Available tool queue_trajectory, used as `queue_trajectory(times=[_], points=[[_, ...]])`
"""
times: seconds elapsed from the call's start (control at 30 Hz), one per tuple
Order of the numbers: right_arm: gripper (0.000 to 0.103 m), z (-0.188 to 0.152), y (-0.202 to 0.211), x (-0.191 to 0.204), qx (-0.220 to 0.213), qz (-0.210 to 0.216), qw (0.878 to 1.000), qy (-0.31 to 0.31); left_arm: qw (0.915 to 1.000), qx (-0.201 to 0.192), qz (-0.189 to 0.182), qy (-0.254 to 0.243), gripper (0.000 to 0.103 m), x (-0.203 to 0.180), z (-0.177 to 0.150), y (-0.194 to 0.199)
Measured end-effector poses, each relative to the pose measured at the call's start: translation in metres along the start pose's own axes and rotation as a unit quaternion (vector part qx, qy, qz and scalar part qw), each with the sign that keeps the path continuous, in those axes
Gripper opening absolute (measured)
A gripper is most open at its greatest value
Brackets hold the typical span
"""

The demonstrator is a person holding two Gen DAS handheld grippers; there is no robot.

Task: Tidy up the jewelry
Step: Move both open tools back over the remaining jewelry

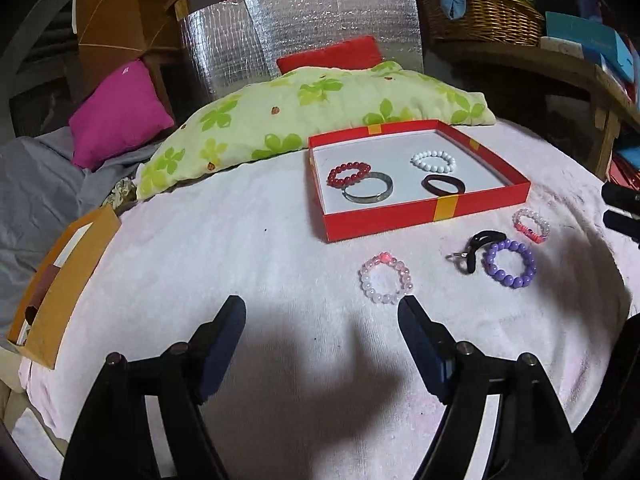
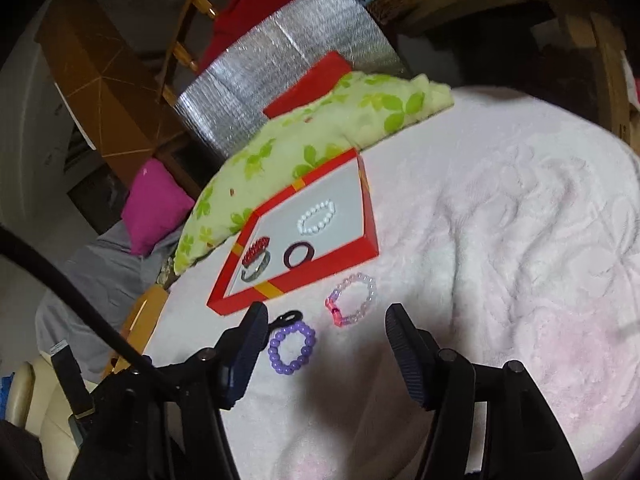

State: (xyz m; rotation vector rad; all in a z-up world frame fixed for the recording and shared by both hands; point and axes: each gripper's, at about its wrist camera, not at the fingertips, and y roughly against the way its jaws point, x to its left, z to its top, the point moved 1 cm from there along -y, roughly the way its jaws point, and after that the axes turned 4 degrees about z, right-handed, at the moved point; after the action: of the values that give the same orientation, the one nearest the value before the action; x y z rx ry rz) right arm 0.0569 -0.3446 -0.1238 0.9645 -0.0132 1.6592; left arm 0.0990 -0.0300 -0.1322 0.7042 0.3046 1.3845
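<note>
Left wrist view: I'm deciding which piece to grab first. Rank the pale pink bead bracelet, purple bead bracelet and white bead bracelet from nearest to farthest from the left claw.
1. Pale pink bead bracelet, on the towel just beyond the left claw, by its right finger.
2. Purple bead bracelet, farther right on the towel.
3. White bead bracelet, inside the red box.

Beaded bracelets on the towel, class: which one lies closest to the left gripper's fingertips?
The clear pale-pink beaded bracelet, with one rose-coloured bead. It lies just beyond a fingertip of the left gripper; the purple bracelet and the pink-and-clear bracelet lie farther off.
</note>
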Motion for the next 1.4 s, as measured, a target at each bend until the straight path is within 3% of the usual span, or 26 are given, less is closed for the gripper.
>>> queue_trajectory(times=[0.17,0.8,1.2,1.4], points=[[0.065,-0.004,-0.015,-0.006,0.023,-0.021,1.0,0.002,0.9996,0.025,0.011,0.006,0.079,0.0,-0.002,-0.014],[0.065,-0.002,-0.024,-0.024,0.043,-0.027,0.998,-0.046,0.9994,0.033,0.005,-0.003,0.079,-0.003,-0.005,-0.019],[0.061,0.01,-0.035,-0.037,0.031,-0.002,0.996,-0.088,0.9969,0.046,-0.062,-0.019,0.079,-0.02,-0.009,-0.021],[0.047,0.017,-0.067,-0.016,0.05,-0.061,0.997,-0.015,0.994,0.049,-0.097,0.012,0.079,-0.013,-0.007,-0.022]])
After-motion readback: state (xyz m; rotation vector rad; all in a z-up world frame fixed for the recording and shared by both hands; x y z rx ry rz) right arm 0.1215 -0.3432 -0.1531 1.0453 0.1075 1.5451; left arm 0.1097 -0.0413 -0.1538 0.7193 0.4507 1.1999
